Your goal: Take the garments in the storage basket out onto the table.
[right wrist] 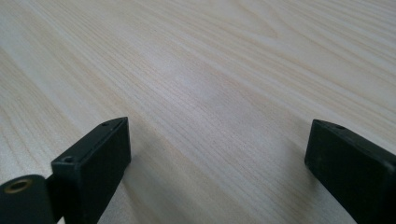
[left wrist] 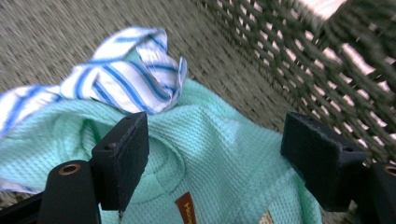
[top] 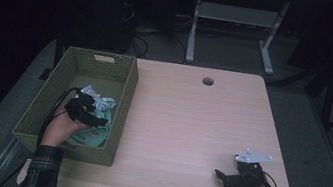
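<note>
Two cloths lie bunched in the woven basket (top: 122,102) at the left of the table (top: 189,127): a mint waffle-weave cloth (left wrist: 219,154) underneath, a blue-striped cloth (left wrist: 121,74) crumpled on its far edge. The mint cloth is a loose heap; no long axis or pointing direction can be told. The left gripper (left wrist: 215,154) hangs over it, jaws spread, nothing pinched. Risk: closing here could gather both cloths, since they overlap, or snag the basket wall beside one jaw. The right gripper (right wrist: 217,158) rests on bare tabletop, jaws spread and empty.
</note>
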`<state>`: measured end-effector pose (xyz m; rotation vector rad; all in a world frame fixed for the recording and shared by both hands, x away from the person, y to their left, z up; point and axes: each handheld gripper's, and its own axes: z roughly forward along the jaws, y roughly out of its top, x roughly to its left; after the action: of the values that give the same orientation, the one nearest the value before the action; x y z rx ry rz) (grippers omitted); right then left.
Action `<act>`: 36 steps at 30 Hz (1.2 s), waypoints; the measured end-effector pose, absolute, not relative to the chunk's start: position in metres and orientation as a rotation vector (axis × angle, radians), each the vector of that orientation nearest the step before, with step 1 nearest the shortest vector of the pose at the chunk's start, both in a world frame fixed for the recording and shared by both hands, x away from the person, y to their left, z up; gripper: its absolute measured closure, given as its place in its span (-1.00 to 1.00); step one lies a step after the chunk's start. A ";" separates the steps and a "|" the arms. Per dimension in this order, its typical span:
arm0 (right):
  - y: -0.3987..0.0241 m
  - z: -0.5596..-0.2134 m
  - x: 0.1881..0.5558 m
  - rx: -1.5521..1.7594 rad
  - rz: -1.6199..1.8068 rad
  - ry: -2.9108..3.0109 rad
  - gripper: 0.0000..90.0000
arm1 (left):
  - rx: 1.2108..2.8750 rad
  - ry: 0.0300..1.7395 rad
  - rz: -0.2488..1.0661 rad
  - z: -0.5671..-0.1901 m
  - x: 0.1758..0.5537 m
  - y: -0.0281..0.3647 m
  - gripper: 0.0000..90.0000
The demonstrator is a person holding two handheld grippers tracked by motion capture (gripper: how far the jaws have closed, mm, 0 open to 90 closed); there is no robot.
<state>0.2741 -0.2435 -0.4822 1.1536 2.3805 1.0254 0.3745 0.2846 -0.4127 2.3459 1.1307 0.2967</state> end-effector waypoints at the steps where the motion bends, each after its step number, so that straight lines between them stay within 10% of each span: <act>1: -0.243 -0.482 0.274 1.154 1.026 2.380 -0.86 | 2.355 1.132 0.293 -0.413 0.375 0.284 -0.49; 24: -0.243 -0.482 0.274 1.158 1.026 2.382 -0.86 | 2.520 1.214 0.136 -0.430 0.383 0.279 -0.39; 36: -0.243 -0.482 0.274 1.158 1.026 2.382 -0.86 | 2.512 1.246 0.122 -0.425 0.382 0.282 0.42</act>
<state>0.2739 -0.2433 -0.4822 1.1584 2.3817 1.0260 0.3816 0.2816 -0.4250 2.5119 1.2463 0.1222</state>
